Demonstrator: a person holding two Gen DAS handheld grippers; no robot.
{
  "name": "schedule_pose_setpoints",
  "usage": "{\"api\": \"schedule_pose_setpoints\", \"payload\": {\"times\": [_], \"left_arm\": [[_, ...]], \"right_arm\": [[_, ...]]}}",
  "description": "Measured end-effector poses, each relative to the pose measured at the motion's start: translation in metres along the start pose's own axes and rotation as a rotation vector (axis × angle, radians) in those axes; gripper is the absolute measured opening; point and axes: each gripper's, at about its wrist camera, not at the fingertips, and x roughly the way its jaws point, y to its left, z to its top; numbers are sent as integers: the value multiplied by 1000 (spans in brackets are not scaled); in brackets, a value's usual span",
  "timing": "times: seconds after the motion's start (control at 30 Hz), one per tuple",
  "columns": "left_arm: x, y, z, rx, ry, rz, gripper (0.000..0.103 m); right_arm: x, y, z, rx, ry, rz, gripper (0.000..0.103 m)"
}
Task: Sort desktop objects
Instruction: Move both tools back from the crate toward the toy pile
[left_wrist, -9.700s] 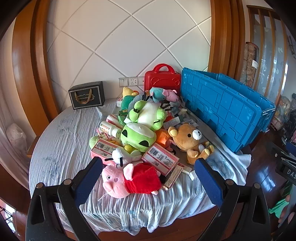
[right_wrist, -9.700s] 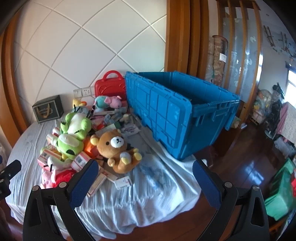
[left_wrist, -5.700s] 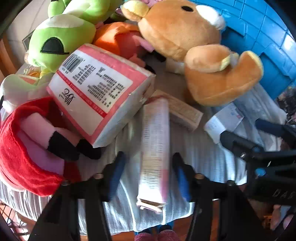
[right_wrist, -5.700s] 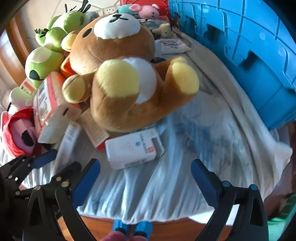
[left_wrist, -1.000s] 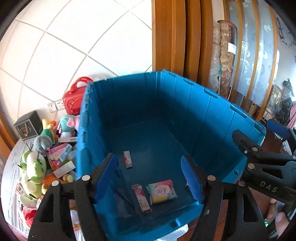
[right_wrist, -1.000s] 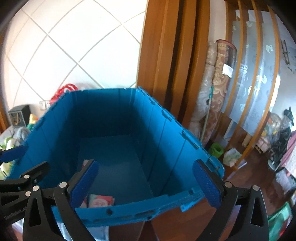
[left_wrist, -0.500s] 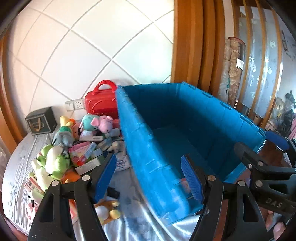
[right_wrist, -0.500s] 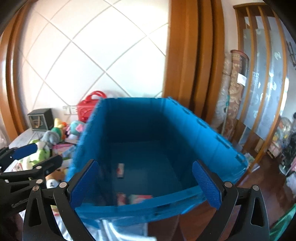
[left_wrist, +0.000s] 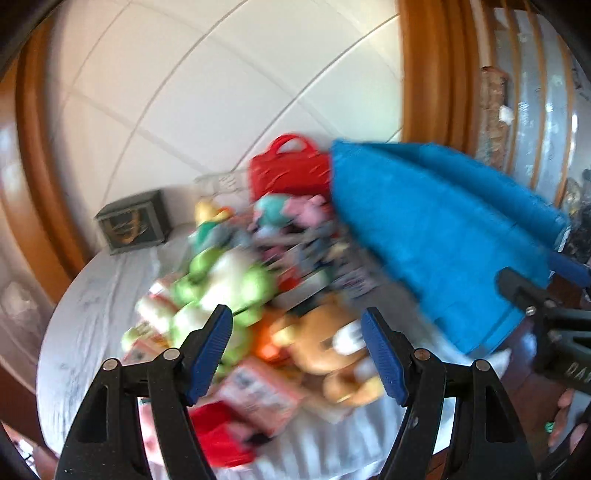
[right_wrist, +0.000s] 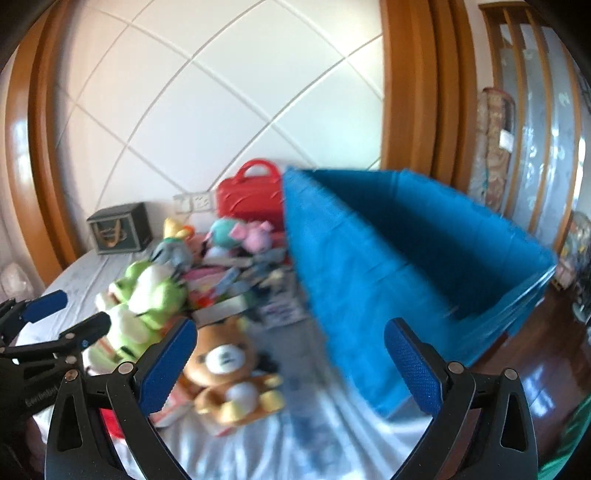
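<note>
Toys (right_wrist: 221, 365) lie heaped beside the blue crate (right_wrist: 388, 266); both grippers empty.

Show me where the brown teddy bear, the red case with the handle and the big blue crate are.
brown teddy bear (right_wrist: 225, 360), right wrist view, on its face.
red case (right_wrist: 249, 197), right wrist view, on its front panel below the handle.
blue crate (right_wrist: 347, 280), right wrist view, on its outer side wall facing the toys.

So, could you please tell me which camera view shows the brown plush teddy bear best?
The right wrist view: the brown plush teddy bear lies whole there, white face and yellow feet visible, only mildly blurred. In the left wrist view the same bear is heavily smeared by motion blur and partly hidden behind the left gripper.
</note>
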Motion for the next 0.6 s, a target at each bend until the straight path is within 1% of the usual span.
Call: {"api": "schedule_pose_setpoints", "payload": {"times": [0.07,0.13,0.23,0.33,0.37,0.4,0.5,0.6], "left_arm": [[10,36,-17,-30,55,28,72],[19,61,-31,-50,100,52,72],[31,93,-57,-89,154,105,72],[42,120,-83,-142,202,141,72],[46,127,-93,-159,225,170,72],[47,135,-100,-171,236,183,72],[52,148,-125,-197,291,197,72],[54,157,-139,-211,324,199,72]], "right_arm": [[12,24,-13,-12,55,16,103],[26,43,-26,-30,110,22,103],[43,59,-40,-50,165,39,103],[62,73,-54,-87,214,76,103],[69,79,-60,-99,231,94,103],[74,85,-64,-108,245,111,103],[89,102,-79,-124,293,161,103],[96,117,-88,-138,326,193,103]]}}
